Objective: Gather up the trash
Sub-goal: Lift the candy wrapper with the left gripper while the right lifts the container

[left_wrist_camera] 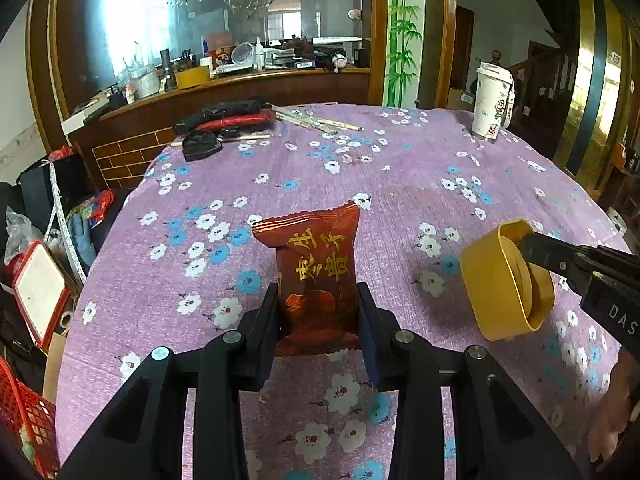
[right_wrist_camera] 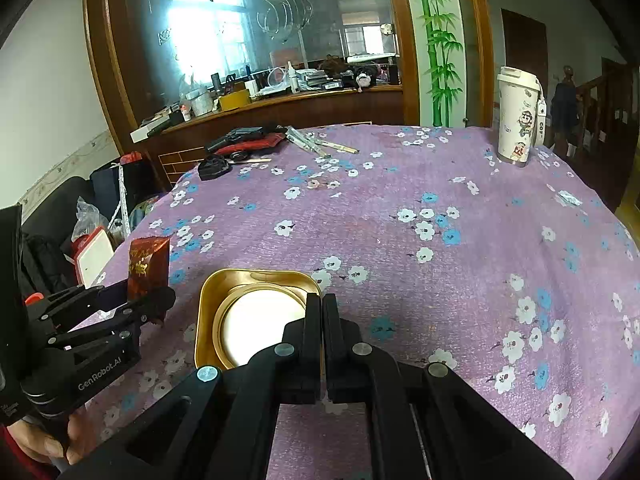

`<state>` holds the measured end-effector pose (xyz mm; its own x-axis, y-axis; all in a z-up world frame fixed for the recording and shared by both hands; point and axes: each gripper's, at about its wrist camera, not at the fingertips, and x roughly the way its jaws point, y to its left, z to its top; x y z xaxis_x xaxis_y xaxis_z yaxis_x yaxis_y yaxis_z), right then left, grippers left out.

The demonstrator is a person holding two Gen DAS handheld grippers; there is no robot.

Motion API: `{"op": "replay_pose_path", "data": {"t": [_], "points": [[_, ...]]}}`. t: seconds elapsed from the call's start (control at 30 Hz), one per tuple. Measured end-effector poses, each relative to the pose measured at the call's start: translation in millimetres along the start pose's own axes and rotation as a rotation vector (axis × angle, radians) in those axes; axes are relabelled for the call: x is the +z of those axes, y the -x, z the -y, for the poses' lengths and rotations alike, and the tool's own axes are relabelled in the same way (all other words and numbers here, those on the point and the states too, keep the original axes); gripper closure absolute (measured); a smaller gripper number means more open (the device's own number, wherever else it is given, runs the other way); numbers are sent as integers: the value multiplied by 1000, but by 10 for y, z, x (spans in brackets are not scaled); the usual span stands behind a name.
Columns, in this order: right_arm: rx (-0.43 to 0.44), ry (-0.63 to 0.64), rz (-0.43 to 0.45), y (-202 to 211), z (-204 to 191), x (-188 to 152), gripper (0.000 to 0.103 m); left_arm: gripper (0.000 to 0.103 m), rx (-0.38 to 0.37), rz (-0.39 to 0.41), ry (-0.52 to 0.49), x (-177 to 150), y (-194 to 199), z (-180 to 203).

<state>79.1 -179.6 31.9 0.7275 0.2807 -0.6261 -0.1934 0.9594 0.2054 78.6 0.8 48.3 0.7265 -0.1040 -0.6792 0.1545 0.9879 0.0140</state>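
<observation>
At the far left the table (left_wrist_camera: pixel 400 184) drops off along a curved edge, with a red basket (left_wrist_camera: pixel 24 412), a red-framed white box (left_wrist_camera: pixel 40 292) and bags crowded on the floor beside it, so there is little free room on that side. The purple flowered cloth (right_wrist_camera: pixel 440 264) itself is mostly bare across its middle; black and red items (left_wrist_camera: pixel 224 118) and some chopsticks (left_wrist_camera: pixel 320 122) lie near its far edge, well apart from both grippers. The left gripper (left_wrist_camera: pixel 318 320) has its jaws partly spread and pinching a dark red snack packet (left_wrist_camera: pixel 316 276) by its lower half, the packet standing upright above the cloth; gold Chinese characters run across its front, too stylised to read surely. In the right wrist view this gripper's body bears the words "GenRobot.AI". To the right, the right gripper (right_wrist_camera: pixel 322 308) has its jaws pressed together on the thin rim of a gold square tray (right_wrist_camera: pixel 208 292) with a round white inner disc; it hangs tilted near the packet but not touching it. "DAS" shows on that gripper's side in the left wrist view. Farthest right, near the table's far right edge, stands a white lidded cup (right_wrist_camera: pixel 518 114) with cartoon stickers.
</observation>
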Motion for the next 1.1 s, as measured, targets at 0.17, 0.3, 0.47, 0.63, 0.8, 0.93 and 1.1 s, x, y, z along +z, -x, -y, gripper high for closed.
{"op": "replay_pose_path", "data": {"t": [0.17, 0.3, 0.47, 0.63, 0.8, 0.93, 1.1], "points": [[1, 0, 6, 33, 1, 7, 102, 69, 13, 0, 0, -3, -10, 2], [5, -3, 2, 30, -4, 4, 102, 69, 20, 1, 6, -2, -15, -13], [6, 1, 5, 37, -12, -2, 102, 69, 25, 0, 3, -11, -17, -5], [2, -5, 4, 33, -9, -2, 102, 69, 19, 0, 2, -10, -15, -10], [-6, -9, 2, 25, 2, 2, 102, 69, 16, -3, 2, -10, -16, -9], [-14, -16, 0, 14, 26, 9, 102, 69, 14, -2, 3, -11, -12, -4], [-17, -29, 4, 20, 56, 20, 102, 69, 20, -2, 10, -15, -35, 13]]}}
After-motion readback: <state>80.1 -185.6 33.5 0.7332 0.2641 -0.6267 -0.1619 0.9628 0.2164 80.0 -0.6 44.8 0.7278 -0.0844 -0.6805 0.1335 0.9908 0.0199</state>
